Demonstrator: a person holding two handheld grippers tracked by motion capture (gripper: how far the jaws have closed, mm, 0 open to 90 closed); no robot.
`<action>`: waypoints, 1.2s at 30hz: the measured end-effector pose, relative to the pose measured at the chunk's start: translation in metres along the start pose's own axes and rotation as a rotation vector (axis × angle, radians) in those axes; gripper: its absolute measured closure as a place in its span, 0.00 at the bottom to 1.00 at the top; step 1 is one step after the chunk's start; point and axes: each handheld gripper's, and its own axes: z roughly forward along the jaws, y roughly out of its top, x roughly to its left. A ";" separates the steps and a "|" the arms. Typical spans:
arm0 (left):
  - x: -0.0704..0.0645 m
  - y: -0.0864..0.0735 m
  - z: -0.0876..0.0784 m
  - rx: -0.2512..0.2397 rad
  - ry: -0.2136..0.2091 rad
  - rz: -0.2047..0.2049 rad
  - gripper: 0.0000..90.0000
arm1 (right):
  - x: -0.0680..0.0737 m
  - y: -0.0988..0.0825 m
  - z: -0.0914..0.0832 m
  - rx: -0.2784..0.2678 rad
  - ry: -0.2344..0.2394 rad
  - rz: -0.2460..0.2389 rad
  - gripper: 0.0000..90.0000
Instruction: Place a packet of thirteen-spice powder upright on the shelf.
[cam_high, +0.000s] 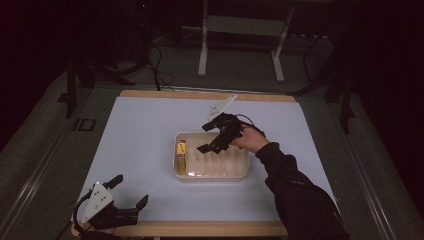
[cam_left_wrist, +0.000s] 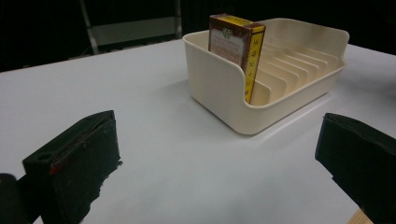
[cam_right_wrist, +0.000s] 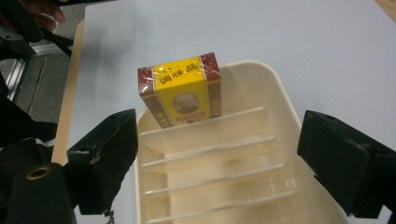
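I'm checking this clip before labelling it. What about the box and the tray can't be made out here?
- Box: its lower part sits behind a divider in the right gripper view, and its small print is too fine to read.
- Tray: its near end is cut off by the bottom edge of the right gripper view.
- High view: the box is too small and dim for detail.

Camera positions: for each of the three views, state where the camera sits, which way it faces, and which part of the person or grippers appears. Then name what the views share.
High view: above the table, facing forward and down; right forearm, right gripper over the tray, left gripper at the near edge.
Left gripper view: low over the table, facing the tray side-on between its open jaws.
Right gripper view: above the tray, looking down between open jaws.
Shared: the tray and the box upright in its end slot.
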 end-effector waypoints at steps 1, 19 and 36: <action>0.000 0.000 0.000 0.001 0.000 0.000 0.00 | -0.001 -0.002 -0.002 -0.007 0.005 0.008 0.14; 0.000 0.000 0.001 0.001 -0.003 0.000 0.00 | 0.004 -0.030 -0.043 -0.090 -0.230 0.082 0.14; 0.000 0.000 0.001 0.000 -0.001 -0.004 0.00 | 0.021 -0.078 -0.086 -0.217 -0.415 0.218 0.15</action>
